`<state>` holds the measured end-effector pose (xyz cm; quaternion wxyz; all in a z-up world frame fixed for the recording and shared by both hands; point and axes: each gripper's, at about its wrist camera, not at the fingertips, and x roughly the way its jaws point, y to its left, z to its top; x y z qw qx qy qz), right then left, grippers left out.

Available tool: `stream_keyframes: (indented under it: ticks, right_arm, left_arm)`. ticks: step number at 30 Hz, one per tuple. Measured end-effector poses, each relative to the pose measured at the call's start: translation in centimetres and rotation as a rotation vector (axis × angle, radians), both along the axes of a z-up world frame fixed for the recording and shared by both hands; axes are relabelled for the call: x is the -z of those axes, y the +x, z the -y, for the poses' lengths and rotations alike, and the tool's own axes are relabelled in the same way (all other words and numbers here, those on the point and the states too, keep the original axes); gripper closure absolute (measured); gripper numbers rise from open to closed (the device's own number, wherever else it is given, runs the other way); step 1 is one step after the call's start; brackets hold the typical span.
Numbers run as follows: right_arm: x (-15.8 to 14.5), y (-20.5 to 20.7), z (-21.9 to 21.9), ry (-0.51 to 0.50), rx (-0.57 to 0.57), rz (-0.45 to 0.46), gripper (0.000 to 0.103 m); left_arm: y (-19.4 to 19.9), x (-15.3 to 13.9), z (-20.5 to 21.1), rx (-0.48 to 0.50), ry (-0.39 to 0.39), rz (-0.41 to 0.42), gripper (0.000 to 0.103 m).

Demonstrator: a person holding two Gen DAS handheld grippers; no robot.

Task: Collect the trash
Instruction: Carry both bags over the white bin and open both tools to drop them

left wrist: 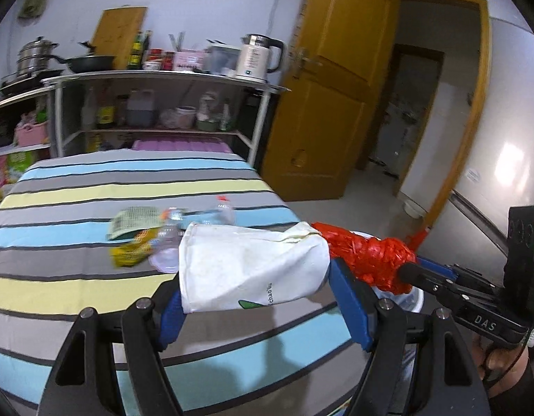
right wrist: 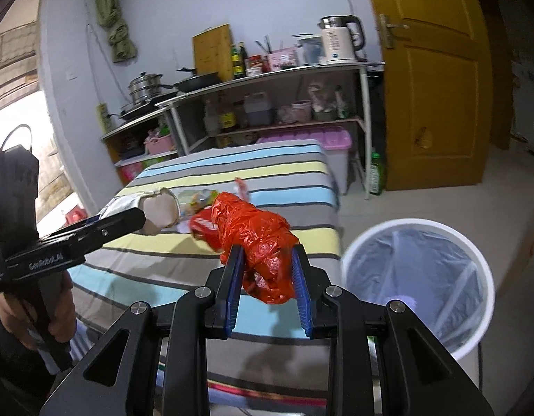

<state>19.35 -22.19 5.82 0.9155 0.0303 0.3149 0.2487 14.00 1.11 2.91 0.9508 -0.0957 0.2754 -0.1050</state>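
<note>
Two grippers, both loaded. Left gripper (left wrist: 256, 298) jaws spread wide, clamped on white paper cup (left wrist: 246, 267) lying sideways between blue pads. Right gripper (right wrist: 268, 277) jaws narrowed on crumpled red plastic bag (right wrist: 256, 235), held above edge of striped table (right wrist: 183, 249). Lined white bin (right wrist: 419, 280) on floor at 3 o'clock of right gripper. Wrappers and clear bottle (left wrist: 169, 232) remain on tabletop, 11 o'clock of cup.
</note>
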Motion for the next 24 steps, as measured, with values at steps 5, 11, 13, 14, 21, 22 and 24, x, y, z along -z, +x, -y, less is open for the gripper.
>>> stream_keyframes:
  ticks: [5,11,13,14,21,22,24]
  right_arm:
    - [0.3,0.0,2.8,-0.006,0.075,-0.008,0.074]
    - [1.1,0.0,6.3,-0.013,0.174,-0.031,0.074]
    - [1.4,0.1,7.4,-0.015,0.203,-0.041,0.074]
    - [1.6,0.2,7.9,-0.014,0.217,-0.047,0.074]
    - [3.0,1.2,10.4,-0.013,0.292,-0.098,0.074]
    - [3.3,1.4,10.8,-0.010,0.302,-0.110,0.074]
    - [3.8,1.8,11.4,-0.003,0.313,-0.127,0.074]
  left_arm:
    - [1.1,0.2,3.5,0.081,0.012,-0.008,0.026]
    - [2.8,0.6,8.0,0.178,0.026,-0.024,0.026]
    - [3.4,0.8,9.2,0.205,0.033,-0.034,0.026]
    - [3.8,0.9,9.9,0.218,0.035,-0.040,0.026]
    - [5.7,1.8,13.2,0.292,0.058,-0.074,0.026]
    - [6.0,2.0,13.7,0.300,0.063,-0.081,0.026]
    - [6.3,2.3,14.6,0.314,0.068,-0.090,0.026]
